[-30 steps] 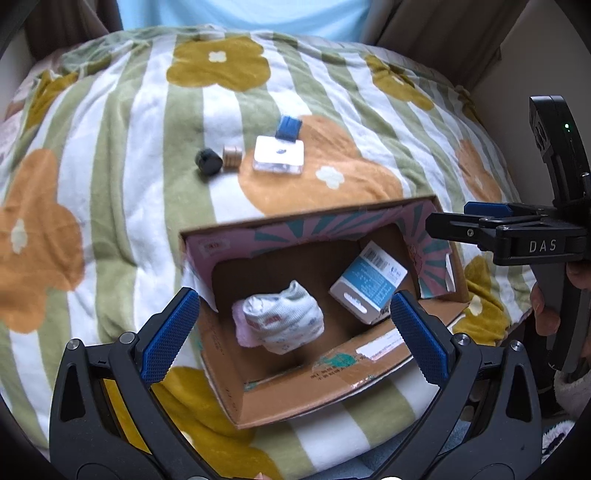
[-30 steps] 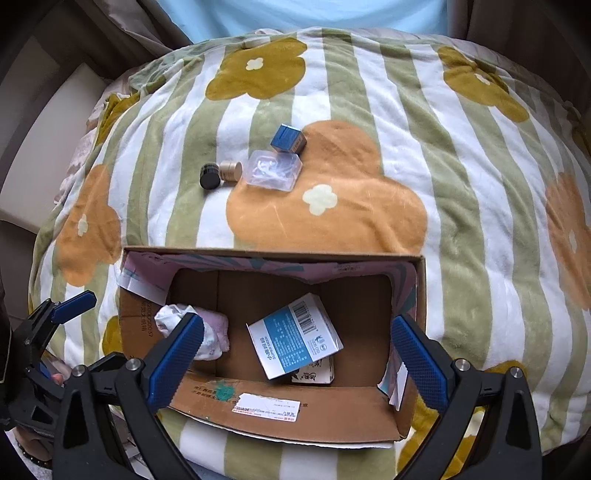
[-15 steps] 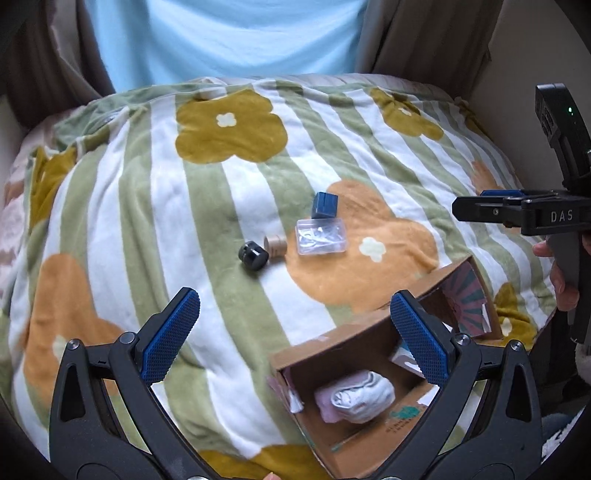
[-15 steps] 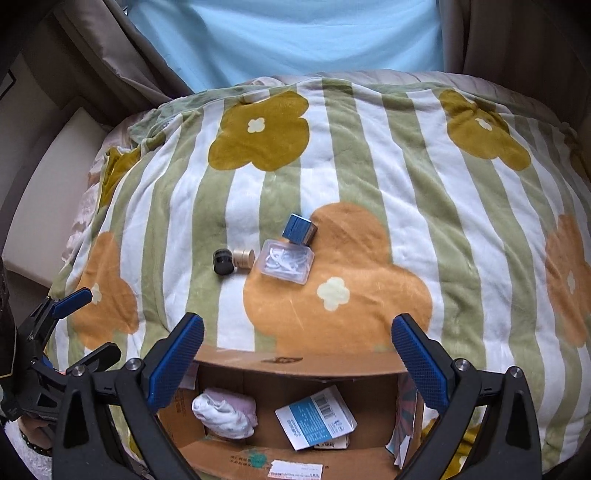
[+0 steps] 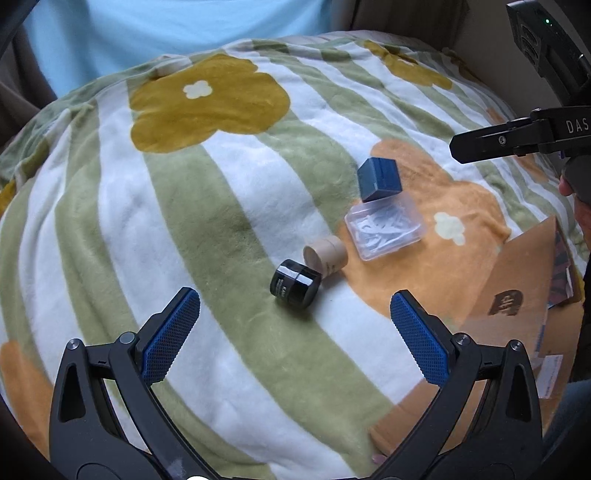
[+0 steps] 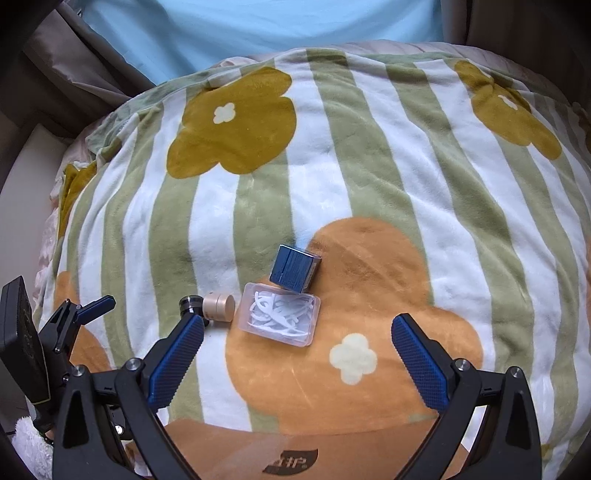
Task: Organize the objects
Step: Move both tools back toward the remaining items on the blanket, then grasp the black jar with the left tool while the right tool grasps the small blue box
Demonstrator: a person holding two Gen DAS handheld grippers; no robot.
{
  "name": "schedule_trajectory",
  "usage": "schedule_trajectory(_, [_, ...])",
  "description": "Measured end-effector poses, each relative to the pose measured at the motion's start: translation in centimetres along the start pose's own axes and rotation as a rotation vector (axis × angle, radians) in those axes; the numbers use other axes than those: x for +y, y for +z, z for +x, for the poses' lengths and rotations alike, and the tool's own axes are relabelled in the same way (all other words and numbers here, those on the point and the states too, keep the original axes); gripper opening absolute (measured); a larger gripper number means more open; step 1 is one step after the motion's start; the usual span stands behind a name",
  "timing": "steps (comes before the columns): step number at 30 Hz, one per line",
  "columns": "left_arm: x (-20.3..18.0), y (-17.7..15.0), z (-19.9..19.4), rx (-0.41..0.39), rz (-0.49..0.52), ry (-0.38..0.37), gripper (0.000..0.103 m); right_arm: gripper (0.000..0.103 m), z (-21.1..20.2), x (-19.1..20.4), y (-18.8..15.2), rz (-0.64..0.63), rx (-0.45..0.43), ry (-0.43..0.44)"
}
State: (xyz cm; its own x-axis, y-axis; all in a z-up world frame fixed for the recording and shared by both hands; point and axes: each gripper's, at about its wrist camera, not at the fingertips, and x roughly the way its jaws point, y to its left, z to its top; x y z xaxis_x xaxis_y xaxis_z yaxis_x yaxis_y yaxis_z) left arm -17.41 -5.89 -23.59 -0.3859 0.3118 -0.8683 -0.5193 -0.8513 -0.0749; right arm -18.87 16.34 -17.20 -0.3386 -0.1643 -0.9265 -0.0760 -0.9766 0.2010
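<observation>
Both grippers have swung up from the cardboard box (image 5: 524, 280) toward four loose items.
Left gripper (image 5: 295, 332), fingers apart and empty, is nearest the black jar (image 5: 294, 283), just beyond its tips; right gripper (image 6: 297, 356), also spread, faces the clear case (image 6: 279, 319).

A striped blanket (image 6: 369, 177) with mustard and orange flowers covers the bed; a pale blue cloth (image 6: 258, 29) lies at twelve o'clock; brown curtains (image 6: 66, 66) hang at ten.
</observation>
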Motion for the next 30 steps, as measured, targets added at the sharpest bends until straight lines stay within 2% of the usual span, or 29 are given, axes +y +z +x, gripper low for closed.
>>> schedule_trajectory(6, [0.9,0.0,4.2,-0.007,0.058,-0.01,0.099,0.101,4.5,-0.4,0.8,0.053,0.013,-0.022])
schedule_trajectory(9, [1.1,0.0,5.5,-0.009,0.07,-0.032,0.088,0.095,6.1,-0.3,1.2,0.067,0.017,-0.043])
schedule_trajectory(13, [1.0,0.0,6.6,-0.003,0.085,-0.056,0.088,0.083,7.7,-0.3,1.8,0.083,0.039,-0.057])
schedule_trajectory(17, [0.7,-0.2,7.3,0.01,0.111,-0.084,0.085,0.076,8.6,-0.4,2.2,0.109,0.048,-0.07])
schedule_trajectory(19, [0.6,-0.2,7.6,0.016,0.125,-0.094,0.075,0.072,8.9,-0.5,2.3,0.122,0.055,-0.069])
schedule_trajectory(22, [0.7,-0.2,7.9,0.02,0.134,-0.102,0.069,0.065,9.3,-0.5,2.4,0.125,0.064,-0.079])
schedule_trajectory(27, [1.2,-0.1,8.0,0.024,0.139,-0.123,0.055,0.063,9.7,-0.6,2.6,0.135,0.066,-0.092])
schedule_trajectory(30, [1.1,-0.2,8.1,0.028,0.155,-0.131,0.048,0.055,9.9,-0.6,2.7,0.138,0.063,-0.099])
